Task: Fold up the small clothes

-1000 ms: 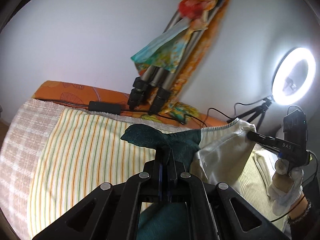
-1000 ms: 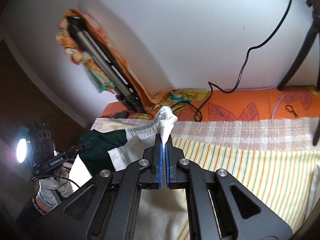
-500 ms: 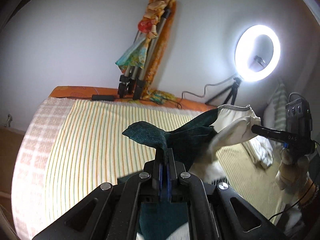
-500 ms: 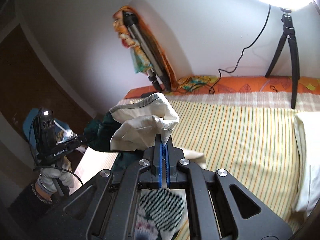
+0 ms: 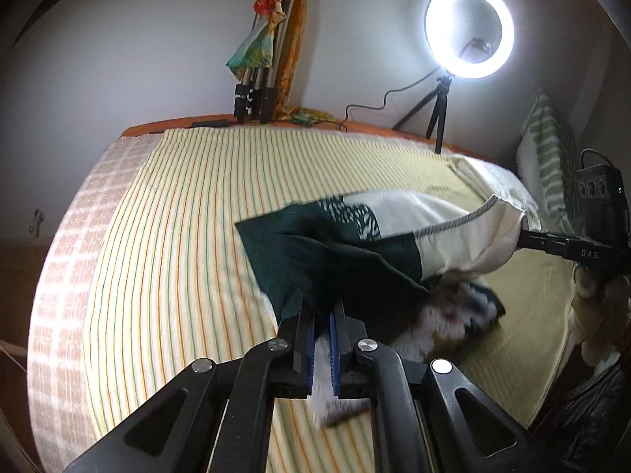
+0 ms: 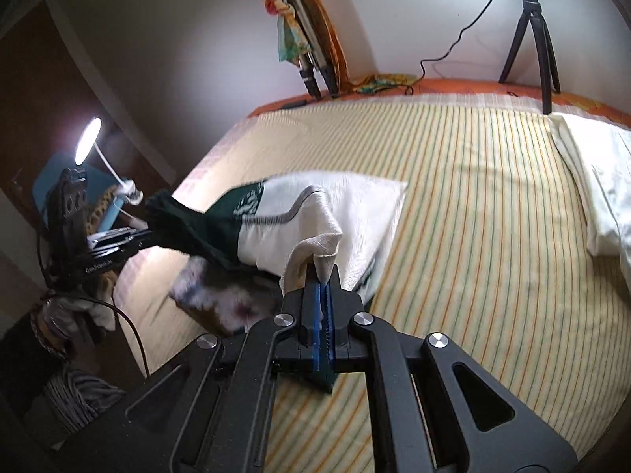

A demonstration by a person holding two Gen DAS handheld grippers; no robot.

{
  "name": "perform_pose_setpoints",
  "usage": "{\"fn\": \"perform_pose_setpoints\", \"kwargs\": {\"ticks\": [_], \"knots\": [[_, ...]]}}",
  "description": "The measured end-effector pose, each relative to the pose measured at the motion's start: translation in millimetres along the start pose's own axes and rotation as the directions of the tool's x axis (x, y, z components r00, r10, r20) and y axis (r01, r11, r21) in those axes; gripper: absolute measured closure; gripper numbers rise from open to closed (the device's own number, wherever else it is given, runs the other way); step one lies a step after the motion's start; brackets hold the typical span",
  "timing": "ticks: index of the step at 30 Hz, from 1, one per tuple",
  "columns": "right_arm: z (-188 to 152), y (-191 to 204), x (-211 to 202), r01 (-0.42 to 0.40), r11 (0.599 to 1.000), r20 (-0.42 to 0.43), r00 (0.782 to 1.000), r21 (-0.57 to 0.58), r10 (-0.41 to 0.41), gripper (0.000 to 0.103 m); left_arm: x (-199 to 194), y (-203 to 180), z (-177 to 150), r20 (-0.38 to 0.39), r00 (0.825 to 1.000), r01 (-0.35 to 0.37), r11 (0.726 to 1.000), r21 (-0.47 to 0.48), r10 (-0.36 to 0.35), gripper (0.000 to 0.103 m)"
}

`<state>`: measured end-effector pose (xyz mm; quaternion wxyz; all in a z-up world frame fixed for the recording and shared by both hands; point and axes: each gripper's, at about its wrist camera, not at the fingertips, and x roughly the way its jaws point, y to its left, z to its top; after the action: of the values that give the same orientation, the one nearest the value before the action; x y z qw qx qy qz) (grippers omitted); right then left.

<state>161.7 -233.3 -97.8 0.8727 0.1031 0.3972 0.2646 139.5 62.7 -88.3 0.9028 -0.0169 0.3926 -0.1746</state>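
Note:
A small dark green and cream garment (image 5: 355, 244) is stretched between both grippers just above the striped bedsheet (image 5: 177, 236). My left gripper (image 5: 321, 315) is shut on its dark green end. My right gripper (image 6: 321, 272) is shut on its cream end (image 6: 315, 244). The cream half lies partly on the sheet (image 6: 355, 205) in the right wrist view. A blurred patterned part (image 5: 453, 315) hangs below. Each gripper shows in the other's view, the right (image 5: 544, 242) and the left (image 6: 118, 248).
A lit ring light on a small tripod (image 5: 469, 35) and a folded tripod with a colourful cloth (image 5: 260, 59) stand at the far edge of the bed. A white pillow (image 6: 599, 181) lies at the right. A desk lamp (image 6: 86, 146) glows beside the bed.
Both grippers have come down from a raised position toward the bed, lowering the garment. It now spreads out low over the sheet, with its cream half touching down.

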Motion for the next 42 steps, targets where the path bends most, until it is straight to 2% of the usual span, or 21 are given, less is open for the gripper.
{"fn": "perform_pose_setpoints", "kwargs": {"ticks": [3,6,9,10,12,14,16,17,19,22,23,26,28,29,30,31,33,34,36,38,42], "knots": [[-17.4,6.5,-9.3,0.049,0.998,0.006,0.999,-0.048,-0.049,0.099,-9.4,-7.7,-15.1,-0.019,1.000,-0.013,0.998,0.054,0.014,0.093],[-30.3,9.7,-19.8,0.046,0.996,-0.007,0.999,-0.082,-0.047,0.099,-23.5,-12.6,-29.3,-0.023,0.999,-0.030,0.993,0.110,0.033,0.089],[-43.0,13.3,-37.2,0.055,0.992,0.002,0.998,-0.115,-0.055,0.099,-38.3,-6.2,-39.6,-0.019,0.999,-0.030,0.995,0.093,0.032,0.085],[-45.8,16.0,-41.9,0.064,0.989,0.006,0.998,-0.136,-0.064,0.096,-43.4,-3.1,-42.5,-0.015,0.999,-0.031,0.996,0.080,0.032,0.084],[-50.8,21.5,-49.5,0.103,0.977,0.013,0.995,-0.188,-0.103,0.083,-49.8,1.8,-45.1,-0.011,0.999,-0.031,0.997,0.068,0.032,0.082],[-54.1,25.5,-56.0,0.128,0.967,0.034,0.992,-0.220,-0.124,0.048,-53.9,6.3,-46.6,-0.008,0.999,-0.037,0.998,0.052,0.038,0.080],[-52.1,25.9,-58.1,0.126,0.966,0.051,0.992,-0.228,-0.117,0.034,-53.9,13.3,-46.1,-0.014,1.000,-0.025,1.000,0.005,0.026,0.073],[-51.1,24.2,-58.1,0.110,0.972,0.048,0.994,-0.210,-0.102,0.034,-52.3,16.5,-45.6,-0.019,1.000,-0.014,1.000,-0.026,0.014,0.071],[-47.7,15.1,-53.3,0.071,0.988,0.020,0.997,-0.140,-0.069,0.034,-47.2,22.1,-44.7,-0.036,0.999,0.012,0.996,-0.092,-0.016,0.061],[-46.6,-6.9,-38.8,0.093,0.996,-0.033,0.995,-0.008,-0.093,0.036,-35.1,28.8,-45.2,-0.059,0.996,0.053,0.981,-0.186,-0.065,0.057],[-46.9,-13.9,-33.1,0.094,0.995,-0.053,0.994,0.035,-0.092,0.040,-28.9,30.9,-46.3,-0.074,0.994,0.065,0.974,-0.215,-0.083,0.056],[-53.9,-34.7,-15.0,0.084,0.985,-0.124,0.990,0.151,-0.066,0.043,-14.4,32.9,-52.1,-0.112,0.988,0.076,0.959,-0.272,-0.110,0.056],[-60.4,-40.8,-6.1,0.085,0.981,-0.156,0.986,0.176,-0.057,0.044,-4.8,33.7,-56.1,-0.137,0.981,0.089,0.948,-0.307,-0.137,0.066],[-64.2,-42.4,-0.7,0.083,0.979,-0.172,0.984,0.186,-0.051,0.050,0.6,33.5,-57.4,-0.150,0.977,0.097,0.942,-0.321,-0.151,0.073],[-68.0,-43.9,3.7,0.075,0.977,-0.183,0.982,0.200,-0.038,0.054,4.1,33.0,-58.2,-0.159,0.975,0.099,0.940,-0.328,-0.158,0.086],[-70.2,-45.3,8.2,0.056,0.974,-0.191,0.982,0.221,-0.014,0.064,6.1,32.4,-58.8,-0.161,0.973,0.105,0.938,-0.332,-0.166,0.095],[-71.0,-46.3,12.8,0.008,0.964,-0.184,0.982,0.265,0.042,0.091,5.4,28.9,-56.5,-0.156,0.976,0.092,0.943,-0.320,-0.149,0.100],[-71.6,-46.4,14.3,-0.033,0.954,-0.181,0.979,0.299,0.091,0.096,1.3,26.4,-53.5,-0.145,0.980,0.086,0.948,-0.307,-0.136,0.102],[-71.2,-43.1,10.5,-0.068,0.940,-0.156,0.979,0.336,0.127,0.096,-7.7,26.5,-48.0,-0.122,0.985,0.081,0.952,-0.295,-0.121,0.102],[-68.5,-36.4,3.3,-0.093,0.942,-0.136,0.980,0.322,0.143,0.097,-15.5,27.7,-44.9,-0.106,0.990,0.061,0.957,-0.284,-0.095,0.102],[-67.1,-34.1,3.9,0.017,0.967,-0.174,0.984,0.253,0.028,0.097,-7.8,20.4,-55.6,-0.153,0.987,0.018,0.978,-0.207,-0.050,0.100]]}}
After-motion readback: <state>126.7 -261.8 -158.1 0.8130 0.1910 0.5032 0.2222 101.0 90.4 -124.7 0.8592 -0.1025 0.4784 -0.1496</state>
